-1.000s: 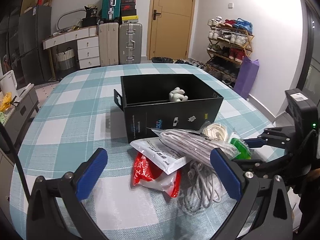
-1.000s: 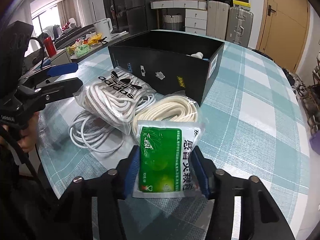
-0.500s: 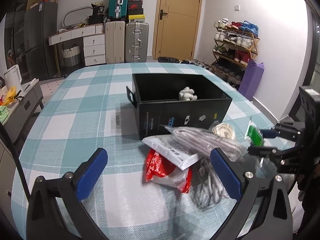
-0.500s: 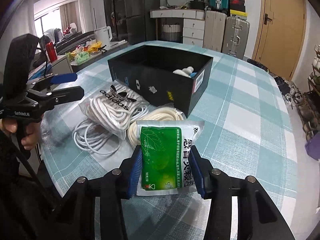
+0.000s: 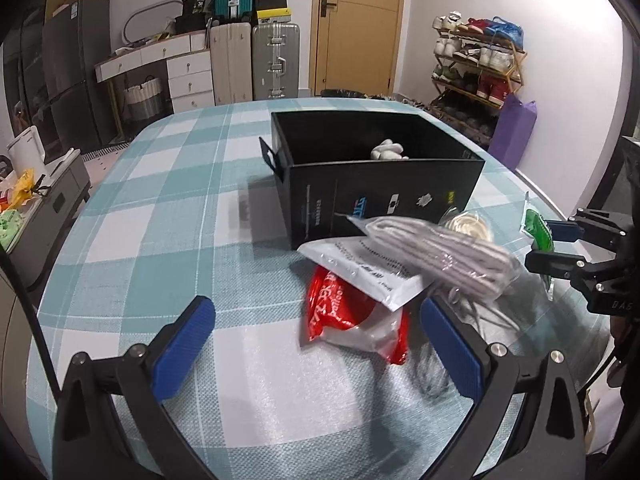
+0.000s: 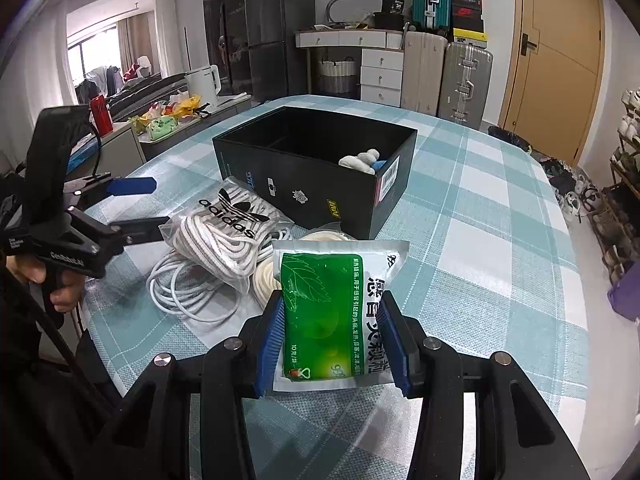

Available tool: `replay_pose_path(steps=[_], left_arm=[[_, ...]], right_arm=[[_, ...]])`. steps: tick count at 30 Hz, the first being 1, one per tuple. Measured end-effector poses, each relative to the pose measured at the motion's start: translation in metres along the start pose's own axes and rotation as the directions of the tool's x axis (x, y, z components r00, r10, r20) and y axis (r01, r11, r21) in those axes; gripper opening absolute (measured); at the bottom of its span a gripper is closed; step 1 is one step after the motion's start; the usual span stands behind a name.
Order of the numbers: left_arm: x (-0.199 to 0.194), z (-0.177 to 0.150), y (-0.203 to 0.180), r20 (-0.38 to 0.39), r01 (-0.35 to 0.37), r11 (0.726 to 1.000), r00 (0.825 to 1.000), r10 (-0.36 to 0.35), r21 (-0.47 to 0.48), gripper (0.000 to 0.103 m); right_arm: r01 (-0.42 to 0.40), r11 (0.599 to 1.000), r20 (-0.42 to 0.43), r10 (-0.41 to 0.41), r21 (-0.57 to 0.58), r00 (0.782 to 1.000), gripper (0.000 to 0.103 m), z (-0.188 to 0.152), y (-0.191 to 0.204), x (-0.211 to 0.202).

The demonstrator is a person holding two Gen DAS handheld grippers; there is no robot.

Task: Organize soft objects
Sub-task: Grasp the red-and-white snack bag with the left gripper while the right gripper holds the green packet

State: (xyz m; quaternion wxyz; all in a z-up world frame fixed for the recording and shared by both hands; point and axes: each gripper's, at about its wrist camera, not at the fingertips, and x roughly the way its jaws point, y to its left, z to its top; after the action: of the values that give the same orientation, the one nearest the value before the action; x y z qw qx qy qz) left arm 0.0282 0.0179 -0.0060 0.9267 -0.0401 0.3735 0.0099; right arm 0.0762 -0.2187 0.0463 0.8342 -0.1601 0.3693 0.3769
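Note:
My right gripper (image 6: 332,338) is shut on a green and white sachet pack (image 6: 324,304) and holds it above the table, short of the open black box (image 6: 320,176). The pack also shows edge-on in the left wrist view (image 5: 538,236). The box (image 5: 380,196) holds a white soft toy (image 5: 386,150). Before the box lie a bagged striped rope with an adidas logo (image 6: 228,232), a cream rope coil (image 5: 468,226), a white cable (image 6: 188,288), a white packet (image 5: 368,268) and a red bag (image 5: 344,316). My left gripper (image 5: 316,344) is open and empty, near the red bag.
The table has a teal and white checked cloth (image 5: 160,208). Its edge runs close on the right (image 6: 576,280). Suitcases (image 5: 256,60), a drawer desk (image 5: 172,68) and a shoe rack (image 5: 476,64) stand beyond the table.
My right gripper has lifted the green pack off the table and raised it. My left gripper has drawn back and left, so the pile now sits further right in its view.

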Motion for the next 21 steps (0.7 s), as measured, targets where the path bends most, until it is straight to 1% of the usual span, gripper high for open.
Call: replay_pose_path(steps=[3,6,8,14,17,18,19,20,21], left_arm=[[0.003,-0.001,-0.001,-0.028,0.003,1.000,1.000,-0.003,0.018,0.103],[0.008,-0.003,-0.004,-0.059,-0.017,0.999,0.998,0.020,0.050,0.103],[0.012,-0.004,-0.005,-0.076,-0.016,0.998,0.997,0.020,0.057,0.103],[0.017,-0.003,-0.010,-0.102,-0.024,0.996,0.994,0.032,0.080,0.103],[0.018,-0.002,-0.013,-0.101,-0.024,0.996,0.994,0.033,0.090,0.101],[0.019,-0.002,-0.014,-0.100,-0.025,0.995,0.994,0.035,0.094,0.099],[0.020,-0.002,-0.015,-0.102,-0.021,0.995,0.994,0.031,0.101,0.093],[0.021,-0.002,-0.016,-0.109,-0.005,0.994,0.994,0.017,0.108,0.091],[0.022,-0.002,-0.017,-0.111,0.005,0.994,0.994,0.008,0.114,0.084]], right_arm=[[-0.002,1.000,-0.002,0.002,-0.002,1.000,0.046,0.000,0.001,0.001],[-0.001,1.000,-0.005,0.001,-0.006,1.000,0.046,-0.001,0.001,0.002],[-0.002,1.000,-0.007,0.002,-0.006,1.000,0.046,-0.001,0.002,0.002],[-0.005,1.000,-0.012,0.005,-0.012,1.000,0.046,-0.001,0.004,0.003],[-0.003,1.000,-0.016,0.003,-0.016,1.000,0.046,-0.002,0.005,0.004],[-0.001,1.000,-0.017,0.001,-0.015,1.000,0.046,-0.002,0.004,0.004],[0.000,1.000,-0.017,0.000,-0.014,1.000,0.046,-0.002,0.004,0.004],[0.001,1.000,-0.017,-0.002,-0.012,1.000,0.046,-0.002,0.003,0.004],[0.002,1.000,-0.015,-0.002,-0.009,1.000,0.046,-0.002,0.002,0.003]])
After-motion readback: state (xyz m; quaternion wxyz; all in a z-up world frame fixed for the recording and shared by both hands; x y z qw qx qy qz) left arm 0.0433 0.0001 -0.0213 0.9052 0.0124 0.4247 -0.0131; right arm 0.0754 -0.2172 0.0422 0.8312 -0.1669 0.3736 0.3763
